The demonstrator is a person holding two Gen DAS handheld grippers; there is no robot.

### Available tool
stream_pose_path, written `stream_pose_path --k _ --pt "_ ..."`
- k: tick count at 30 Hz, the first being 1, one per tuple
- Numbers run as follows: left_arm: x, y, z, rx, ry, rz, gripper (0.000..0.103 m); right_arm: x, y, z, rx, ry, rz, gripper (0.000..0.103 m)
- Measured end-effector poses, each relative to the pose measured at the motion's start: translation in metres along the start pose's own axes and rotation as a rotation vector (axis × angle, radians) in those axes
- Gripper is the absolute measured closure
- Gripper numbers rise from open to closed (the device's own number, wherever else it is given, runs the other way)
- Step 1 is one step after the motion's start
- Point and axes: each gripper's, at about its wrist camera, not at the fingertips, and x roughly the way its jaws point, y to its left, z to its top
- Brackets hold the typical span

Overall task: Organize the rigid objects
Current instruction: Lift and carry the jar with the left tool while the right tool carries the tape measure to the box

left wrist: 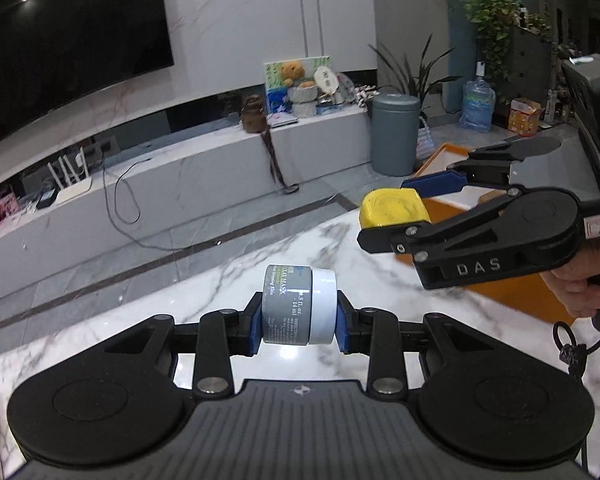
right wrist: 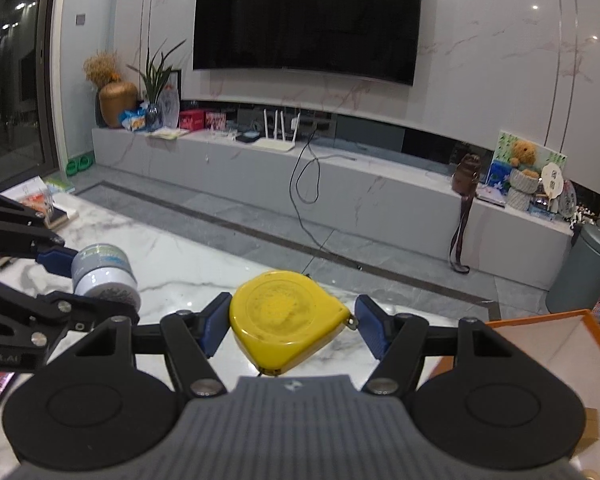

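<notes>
My left gripper (left wrist: 299, 320) is shut on a small grey jar with a white lid (left wrist: 299, 305), held on its side above the marble table (left wrist: 140, 320). The jar also shows in the right wrist view (right wrist: 104, 276), between the left gripper's fingers (right wrist: 56, 260). My right gripper (right wrist: 290, 326) is shut on a yellow tape measure (right wrist: 286, 318) and holds it above the table. In the left wrist view the tape measure (left wrist: 392, 208) sits between the right gripper's blue pads (left wrist: 436, 182), in front of an orange box (left wrist: 448, 152).
The orange box with a white inside (right wrist: 548, 340) stands on the table at the right. Books and magazines (right wrist: 52, 204) lie at the table's left side. Beyond the table edge are grey floor, a low TV bench (right wrist: 340, 184) and a grey bin (left wrist: 394, 134).
</notes>
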Motion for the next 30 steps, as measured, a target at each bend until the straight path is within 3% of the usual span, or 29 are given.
stream_pose_path --k 19,30 --pt "0.011 -0.097 0.041 0.113 -0.033 -0.107 0.064 -0.092 -0.085 -0.033 0.082 -0.028 -0.078 0.037" --pt "0.038 -0.143 0.063 0.154 -0.031 -0.181 0.064 -0.112 -0.136 -0.056 0.148 0.007 -0.141 0.037"
